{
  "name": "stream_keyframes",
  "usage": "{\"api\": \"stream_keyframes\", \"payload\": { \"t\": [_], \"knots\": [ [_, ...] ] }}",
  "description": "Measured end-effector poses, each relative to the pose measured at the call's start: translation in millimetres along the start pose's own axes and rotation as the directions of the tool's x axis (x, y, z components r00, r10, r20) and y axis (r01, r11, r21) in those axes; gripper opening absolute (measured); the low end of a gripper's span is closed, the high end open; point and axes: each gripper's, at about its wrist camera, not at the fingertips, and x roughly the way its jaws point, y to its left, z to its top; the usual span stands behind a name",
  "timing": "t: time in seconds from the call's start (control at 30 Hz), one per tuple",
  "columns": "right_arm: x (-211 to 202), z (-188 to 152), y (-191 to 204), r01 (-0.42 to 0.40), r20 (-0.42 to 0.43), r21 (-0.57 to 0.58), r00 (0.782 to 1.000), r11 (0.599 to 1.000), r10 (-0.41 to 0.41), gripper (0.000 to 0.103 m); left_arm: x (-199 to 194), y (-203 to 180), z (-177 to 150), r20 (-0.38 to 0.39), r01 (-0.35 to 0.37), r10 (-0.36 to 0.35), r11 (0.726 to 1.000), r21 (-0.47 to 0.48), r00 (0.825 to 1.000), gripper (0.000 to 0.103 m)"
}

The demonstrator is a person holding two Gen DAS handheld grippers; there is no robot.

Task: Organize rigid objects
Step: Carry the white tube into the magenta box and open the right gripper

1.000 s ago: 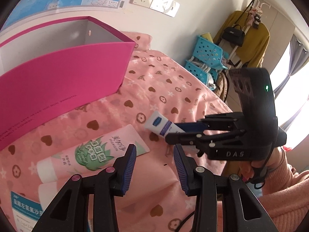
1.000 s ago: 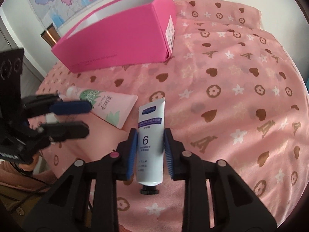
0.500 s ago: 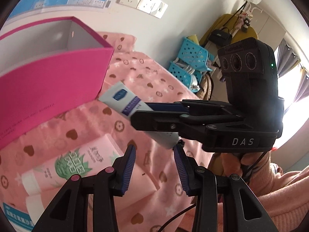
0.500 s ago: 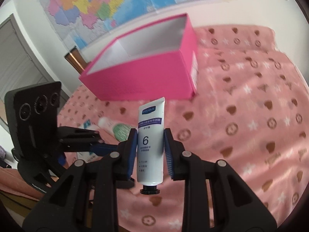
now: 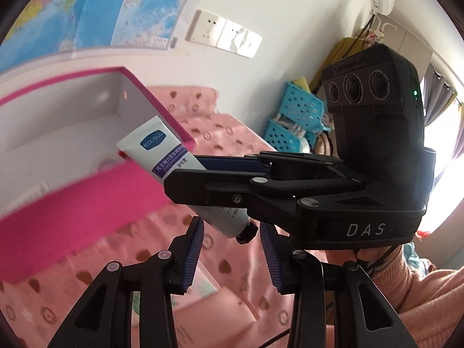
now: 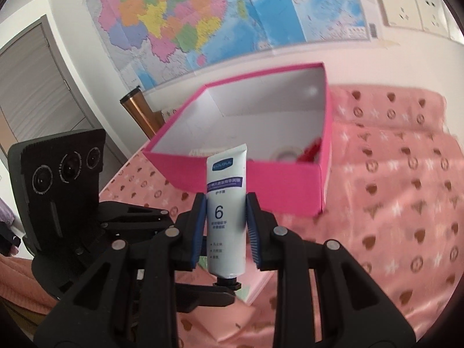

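Pink heart-and-star patterned cloth (image 6: 391, 217) covers the desk. On it, the open magenta cardboard box with white lining (image 6: 261, 185) is the drop target; small items already sit inside near its front wall. Right hand-held gripper (image 6: 226, 226) is clamped on the white squeeze tube with the blue label and black cap (image 6: 226, 217), cap toward the handle, crimped end aimed at the box, just short of the front wall, presumably for tipping in. Left hand-held gripper (image 5: 230, 255) hangs beside the box, nearly together, nothing gripped, likely clearing the path.
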Motion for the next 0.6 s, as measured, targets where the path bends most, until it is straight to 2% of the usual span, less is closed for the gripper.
{"api": "stream_keyframes", "payload": {
  "t": [0.27,0.43,0.6],
  "knots": [
    [21,41,-11,-0.012,0.011,-0.029,1.0,1.0,0.013,0.03,-2,19,36,0.044,-0.065,0.065,0.998,-0.01,0.997,0.039],
    [40,56,-16,0.0,-0.016,-0.063,1.0,0.998,-0.001,0.027,7,37,51,0.029,-0.07,0.072,0.996,-0.052,0.997,0.04],
    [58,64,-29,0.004,-0.048,-0.048,0.999,0.999,-0.007,0.027,13,50,57,0.016,-0.082,0.083,0.994,-0.074,0.996,0.04]
  ]
}}
